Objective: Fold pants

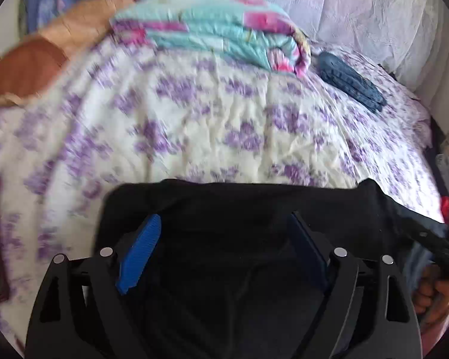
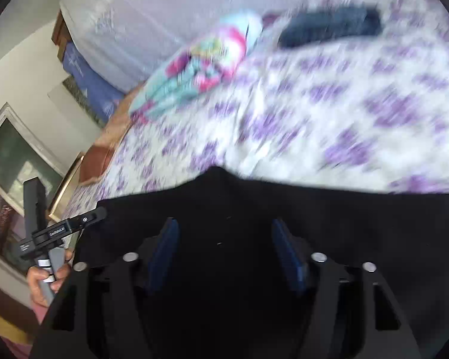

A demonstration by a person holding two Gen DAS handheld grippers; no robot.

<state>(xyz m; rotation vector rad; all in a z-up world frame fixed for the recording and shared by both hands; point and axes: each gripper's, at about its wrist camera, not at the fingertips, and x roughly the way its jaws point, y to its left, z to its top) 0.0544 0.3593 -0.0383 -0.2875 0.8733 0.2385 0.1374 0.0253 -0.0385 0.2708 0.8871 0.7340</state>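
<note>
- Bed [image 1: 194,125], covered by a white sheet with purple flowers; it fills both views. The right wrist view is strongly blurred.
- Black pants [image 1: 239,209], lying at the near edge of the bed, directly under and between both pairs of tongs; their far edge runs straight across each view.
- White cover [image 1: 329,9] at the far side of the bed. The right wrist view alone shows a blue layer beneath it, plus a framed window [image 2: 18,155] on the wall.
- Folded turquoise-and-pink blanket [image 1: 218,33], at the far end of the bed.
- Orange-brown pillow [image 1: 30,65], left of the blanket; clearer in the left wrist view.
- Dark blue folded garment [image 1: 350,83], just right of the blanket.
- Left tongs [image 1: 224,248]: fingers apart, black cloth between them, not clamped. The right wrist view shows this tool's handle held by the left hand [image 2: 45,281].
- Right tongs [image 2: 224,254]: fingers apart over the pants. The right hand [image 1: 434,299] appears only in the left wrist view.
</note>
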